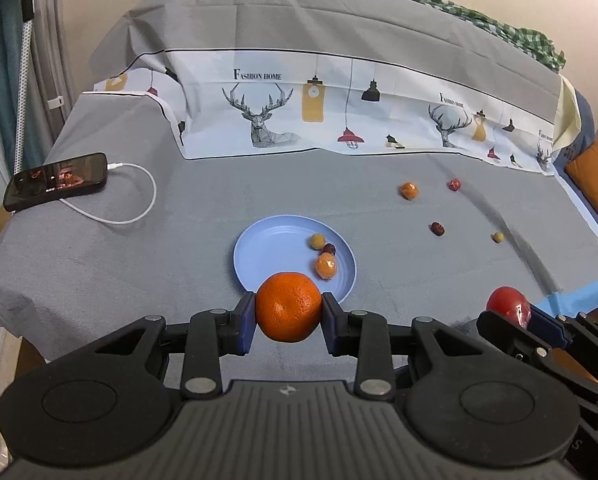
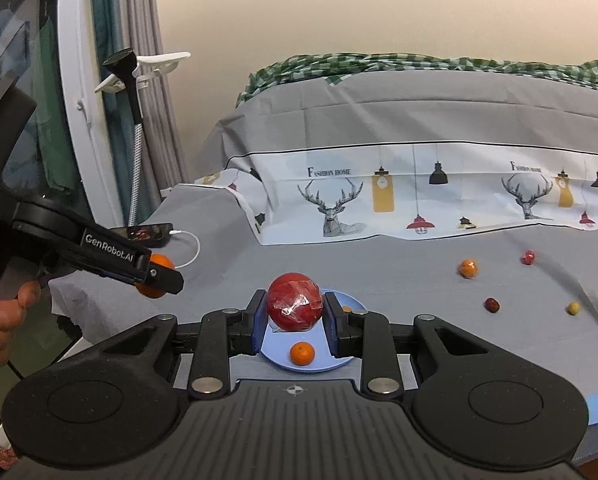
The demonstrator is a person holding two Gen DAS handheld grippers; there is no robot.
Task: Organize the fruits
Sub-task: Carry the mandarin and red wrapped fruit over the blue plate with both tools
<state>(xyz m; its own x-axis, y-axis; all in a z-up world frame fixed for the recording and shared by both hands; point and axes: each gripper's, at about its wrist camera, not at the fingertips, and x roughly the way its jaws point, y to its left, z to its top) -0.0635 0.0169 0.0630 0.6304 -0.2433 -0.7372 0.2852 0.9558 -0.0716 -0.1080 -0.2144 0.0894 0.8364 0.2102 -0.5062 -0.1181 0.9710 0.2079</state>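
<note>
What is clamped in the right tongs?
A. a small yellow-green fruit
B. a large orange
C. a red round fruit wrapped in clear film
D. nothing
C: the right tongs press on a red round fruit wrapped in clear film.

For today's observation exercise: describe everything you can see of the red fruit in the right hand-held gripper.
The red fruit is round, glossy and deep red, wrapped in clear crinkled film taped at the front. The right hand-held gripper is shut on it, blue pads pressing both sides, holding it above the blue plate; nothing else touches it.
</note>
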